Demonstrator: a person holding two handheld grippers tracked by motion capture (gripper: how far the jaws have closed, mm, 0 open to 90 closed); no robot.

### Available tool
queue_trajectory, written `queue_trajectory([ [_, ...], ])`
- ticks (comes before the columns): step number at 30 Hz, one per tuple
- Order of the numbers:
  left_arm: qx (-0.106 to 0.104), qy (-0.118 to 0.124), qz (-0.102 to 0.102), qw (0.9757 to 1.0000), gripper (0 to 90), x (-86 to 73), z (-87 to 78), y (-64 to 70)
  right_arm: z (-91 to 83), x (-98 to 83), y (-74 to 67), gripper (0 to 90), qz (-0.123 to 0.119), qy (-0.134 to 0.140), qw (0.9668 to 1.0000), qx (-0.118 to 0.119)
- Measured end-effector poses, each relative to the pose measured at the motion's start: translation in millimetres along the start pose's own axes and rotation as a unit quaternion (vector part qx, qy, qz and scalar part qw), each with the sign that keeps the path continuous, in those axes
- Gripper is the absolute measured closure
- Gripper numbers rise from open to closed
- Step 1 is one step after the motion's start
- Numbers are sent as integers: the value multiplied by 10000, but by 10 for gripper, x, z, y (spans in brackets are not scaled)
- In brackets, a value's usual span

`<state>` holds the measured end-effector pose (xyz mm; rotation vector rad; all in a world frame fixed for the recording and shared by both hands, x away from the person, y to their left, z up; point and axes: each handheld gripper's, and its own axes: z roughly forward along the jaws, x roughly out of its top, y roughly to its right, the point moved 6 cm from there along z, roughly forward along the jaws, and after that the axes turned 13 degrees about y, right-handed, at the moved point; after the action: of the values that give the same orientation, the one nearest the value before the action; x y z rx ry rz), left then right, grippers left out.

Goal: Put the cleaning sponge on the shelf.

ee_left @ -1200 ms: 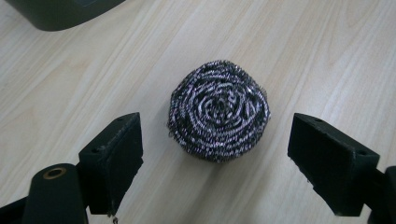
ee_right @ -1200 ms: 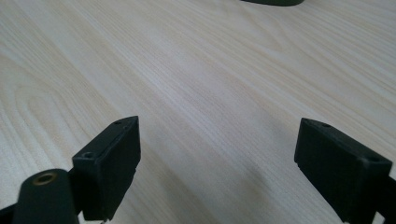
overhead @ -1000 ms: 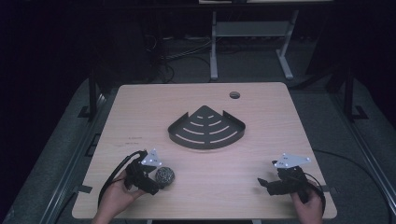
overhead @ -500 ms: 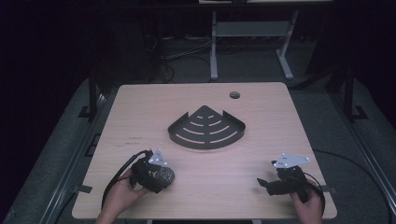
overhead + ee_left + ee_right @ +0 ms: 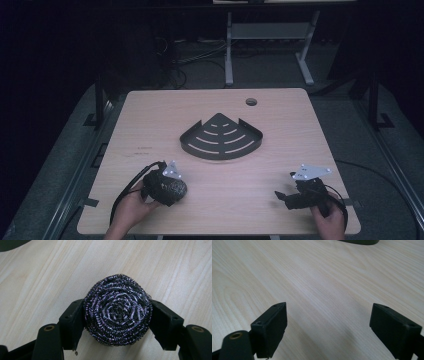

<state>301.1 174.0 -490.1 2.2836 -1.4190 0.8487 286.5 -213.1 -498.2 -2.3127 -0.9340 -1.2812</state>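
Note:
A round steel-wool scourer (image 5: pixel 117 311) lies on the wooden table (image 5: pixel 220 175), dark and glinting. My left gripper (image 5: pixel 116 322) has just been closing, and both black pads now press its sides. In the high view the same scourer (image 5: pixel 175 189) sits under my left gripper (image 5: pixel 167 186) near the table's front left. My right gripper (image 5: pixel 281 196) rests at the front right, its jaws pointing left. In the right gripper view my right gripper (image 5: pixel 328 327) stands open over bare wood, nothing between its pads. A black fan-shaped slotted rack (image 5: pixel 221 137) lies at the table's middle.
A round cable hole (image 5: pixel 251 102) is in the table's far right part. The rack's edge (image 5: pixel 359 242) shows at the top of the right gripper view. Cables trail from both grippers off the front edge. A metal stand (image 5: pixel 265 40) is on the floor behind.
The left gripper has shifted slightly toward the scourer and its jaws have closed on it. The right gripper has not moved.

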Motion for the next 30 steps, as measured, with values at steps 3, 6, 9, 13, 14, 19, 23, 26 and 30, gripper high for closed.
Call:
queue_trajectory([
  [3, 37, -37, 10, 10000, 339, 6, -13, -5, 1, -4, 0, 140, -11, -12, 10000, -2],
  [6, 49, -3, -32, 10000, 340, 19, -28, -25, 5, -7, 0, 140, -30, -13, 10000, 9],
  [9, 56, 43, -128, 9999, 340, 63, -46, -69, 25, -10, -20, 140, 37, -18, 10000, 54],
  [13, 54, 80, -85, 9999, 340, 172, -63, -95, 37, -19, -20, 140, 17, -46, 10000, 73],
  [14, 31, 84, -63, 9999, 339, 202, -63, -100, 39, -19, -18, 140, 29, -42, 10000, 79],
  [19, -77, 150, -205, 9996, 337, 304, -33, -157, 33, -10, 5, 140, 96, -1, 10000, 21],
  [23, -115, 127, -141, 9998, 337, 436, -32, -179, 50, -18, 15, 140, 130, -1, 9999, 65],
  [26, -111, 92, -91, 9999, 337, 501, -47, -188, 62, -16, 17, 140, 148, 4, 9999, 72],
  [30, -96, 126, -56, 9999, 337, 621, -65, -222, 85, 2, 16, 140, 139, -4, 9999, 77],
])
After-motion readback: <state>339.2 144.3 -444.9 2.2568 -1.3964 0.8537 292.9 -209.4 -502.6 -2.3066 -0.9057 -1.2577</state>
